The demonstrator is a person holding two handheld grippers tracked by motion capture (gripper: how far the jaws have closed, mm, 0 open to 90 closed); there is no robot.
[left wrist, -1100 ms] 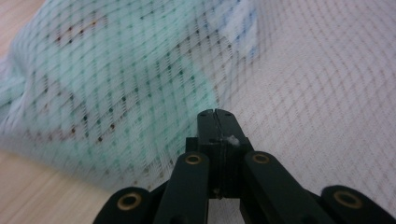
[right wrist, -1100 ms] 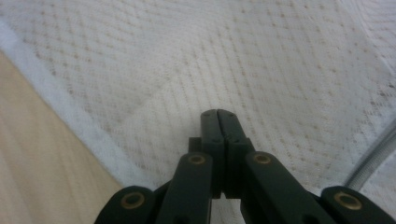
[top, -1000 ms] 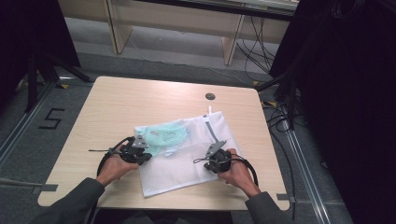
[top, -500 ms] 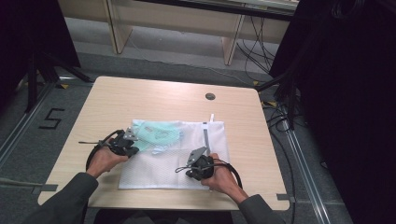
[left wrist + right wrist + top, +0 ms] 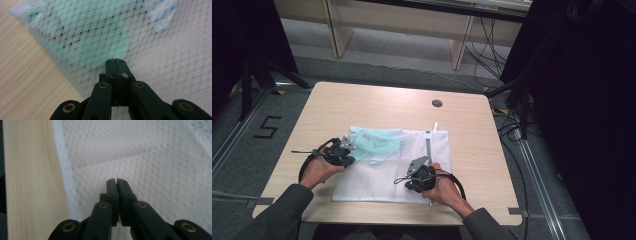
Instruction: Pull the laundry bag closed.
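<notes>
Pinching the white mesh laundry bag (image 5: 387, 165) with both the left gripper (image 5: 115, 61) and right gripper (image 5: 116, 181) clamped shut, we risk snagging its weave if we drag unevenly.

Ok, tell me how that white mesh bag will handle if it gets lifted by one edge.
The white mesh bag will probably flop and drape: it lies flat with soft folds. It looks light, being thin see-through netting. The green cloth inside may slide toward the low end, since it sits loosely bunched at one side.
</notes>
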